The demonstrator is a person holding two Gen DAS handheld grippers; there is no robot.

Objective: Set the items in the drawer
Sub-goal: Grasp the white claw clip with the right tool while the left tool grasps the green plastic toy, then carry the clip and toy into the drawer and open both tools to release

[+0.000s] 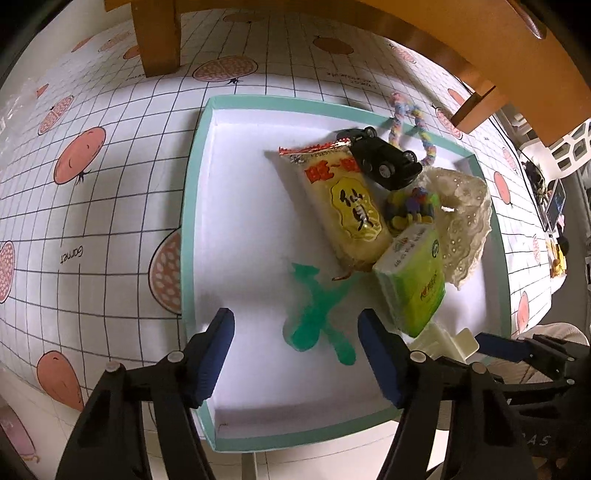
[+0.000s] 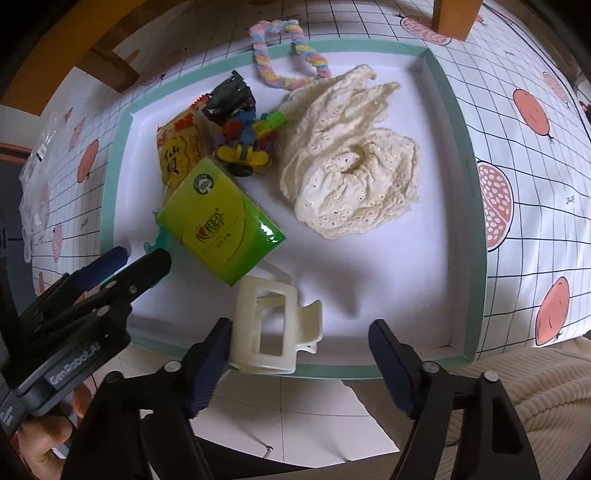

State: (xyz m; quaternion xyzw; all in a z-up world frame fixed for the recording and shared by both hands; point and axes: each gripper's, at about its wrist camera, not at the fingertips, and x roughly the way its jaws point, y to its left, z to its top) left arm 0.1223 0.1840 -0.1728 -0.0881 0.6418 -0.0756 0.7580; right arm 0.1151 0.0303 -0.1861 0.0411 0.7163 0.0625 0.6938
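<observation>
A shallow drawer [image 1: 192,184] [image 2: 369,47] with a teal rim and white floor lies on a patterned cloth. In it are a yellow snack packet [image 1: 347,206] [image 2: 177,147], a black toy car [image 1: 388,158] [image 2: 229,96], a colourful block toy [image 1: 410,206] [image 2: 251,136], a green tissue pack [image 1: 413,284] [image 2: 221,221], a cream lace cloth [image 1: 465,221] [image 2: 351,166] and a translucent green plastic toy [image 1: 317,314]. My left gripper [image 1: 299,354] [image 2: 140,258] stands open just over the green toy. A cream hair claw [image 2: 273,325] [image 1: 447,343] rests at the near rim beside one finger of my open right gripper [image 2: 301,365] [image 1: 517,347].
A braided pastel loop [image 1: 406,122] [image 2: 280,55] lies over the drawer's far rim. Wooden furniture legs [image 1: 159,37] [image 2: 450,14] stand behind on the grid-and-fruit cloth [image 1: 92,184]. A person's hand [image 2: 37,435] and cream ribbed clothing [image 2: 517,387] are close at the near side.
</observation>
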